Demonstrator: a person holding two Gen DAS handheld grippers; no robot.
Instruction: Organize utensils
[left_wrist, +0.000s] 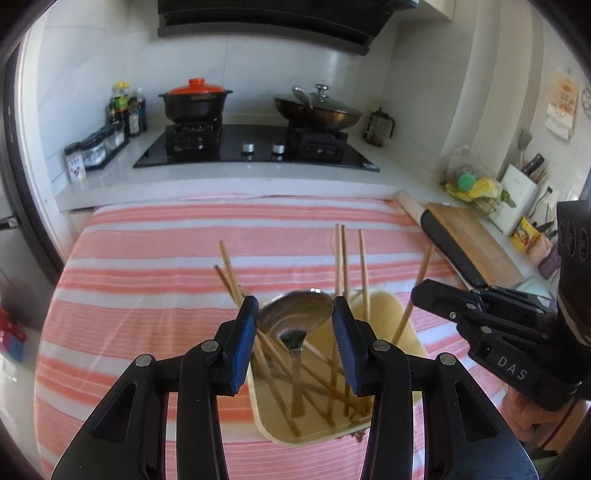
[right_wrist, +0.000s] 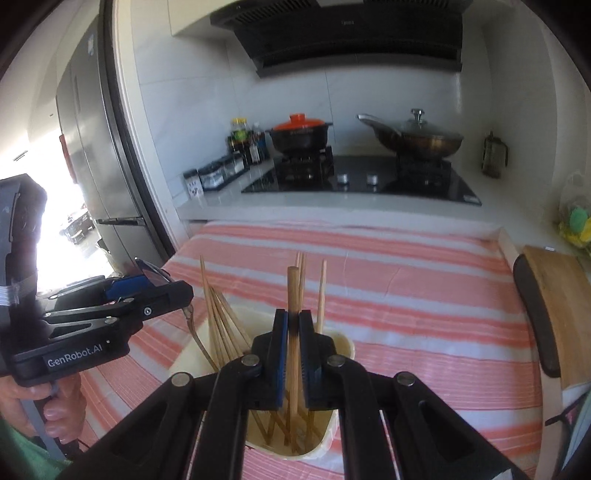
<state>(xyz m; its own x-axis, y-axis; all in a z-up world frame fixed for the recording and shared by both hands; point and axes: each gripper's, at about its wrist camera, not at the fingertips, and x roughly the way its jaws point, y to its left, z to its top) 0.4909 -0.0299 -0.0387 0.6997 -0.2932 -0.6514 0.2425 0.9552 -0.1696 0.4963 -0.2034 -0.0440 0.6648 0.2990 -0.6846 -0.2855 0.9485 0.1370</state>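
A cream utensil holder (left_wrist: 391, 314) stands on the pink striped cloth, with several wooden chopsticks (left_wrist: 364, 269) and a metal spoon (left_wrist: 295, 317) standing in it. My left gripper (left_wrist: 294, 339) hovers over the holder, its blue pads on either side of the spoon bowl, open. In the right wrist view, my right gripper (right_wrist: 293, 354) is shut on one upright chopstick (right_wrist: 293, 291) whose lower end reaches into the holder (right_wrist: 341, 345). The left gripper (right_wrist: 147, 295) shows there at the left, above the spoon handle (right_wrist: 195, 332).
The striped cloth (left_wrist: 184, 266) covers the table. A stove with a red-lidded pot (left_wrist: 195, 99) and a wok (left_wrist: 317, 110) stands behind. A wooden cutting board (left_wrist: 476, 240) lies at the right, a fridge (right_wrist: 92, 166) at the left.
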